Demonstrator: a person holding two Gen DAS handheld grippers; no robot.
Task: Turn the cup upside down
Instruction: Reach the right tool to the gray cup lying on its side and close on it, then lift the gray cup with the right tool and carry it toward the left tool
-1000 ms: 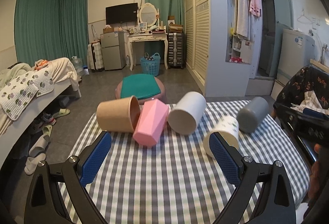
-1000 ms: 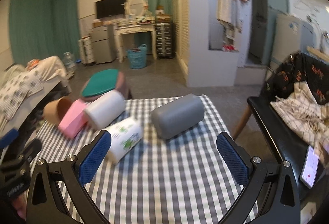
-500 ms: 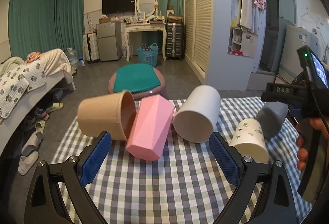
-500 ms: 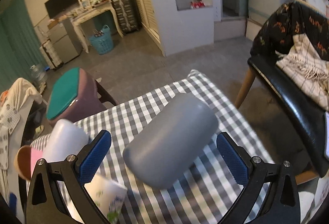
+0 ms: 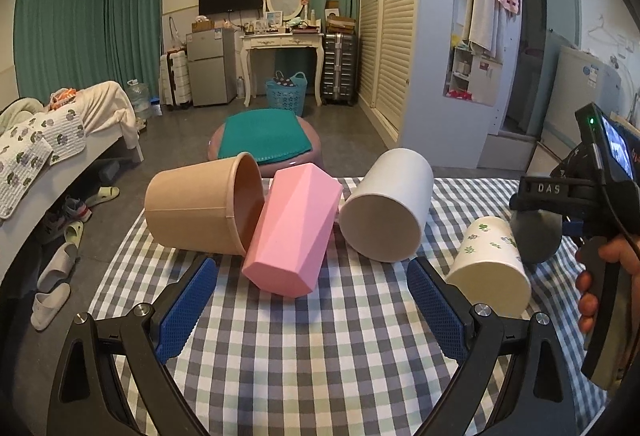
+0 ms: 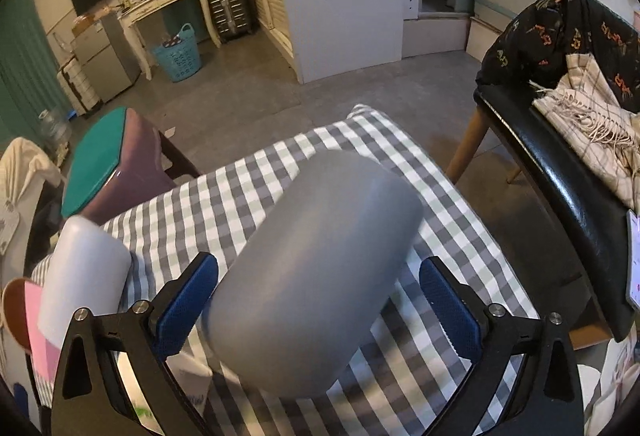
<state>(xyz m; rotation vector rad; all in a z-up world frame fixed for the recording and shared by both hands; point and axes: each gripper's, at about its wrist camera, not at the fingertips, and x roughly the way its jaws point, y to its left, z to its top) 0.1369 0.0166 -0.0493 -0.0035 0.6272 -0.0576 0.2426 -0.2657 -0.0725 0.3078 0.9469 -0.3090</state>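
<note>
Several cups lie on their sides on a checked tablecloth (image 5: 304, 348): a tan cup (image 5: 196, 208), a pink faceted cup (image 5: 292, 232), a white cup (image 5: 384, 208), a cream cup with green prints (image 5: 488, 268) and a grey cup (image 6: 316, 280). My right gripper (image 6: 320, 304) is open, its blue pads on either side of the grey cup, apart from it. The grey cup also shows in the left wrist view (image 5: 536, 236), partly hidden by the right gripper body. My left gripper (image 5: 308, 304) is open and empty, just in front of the pink cup.
A purple stool with a teal cushion (image 5: 264, 140) stands beyond the table's far edge. A black chair with draped cloths (image 6: 560, 140) is close on the right. A bed (image 5: 52, 140) is on the left. The table's right edge (image 6: 472, 212) is near the grey cup.
My right gripper has moved forward and down so its pads now flank the grey cup. My left gripper has moved a little closer to the pink cup.
</note>
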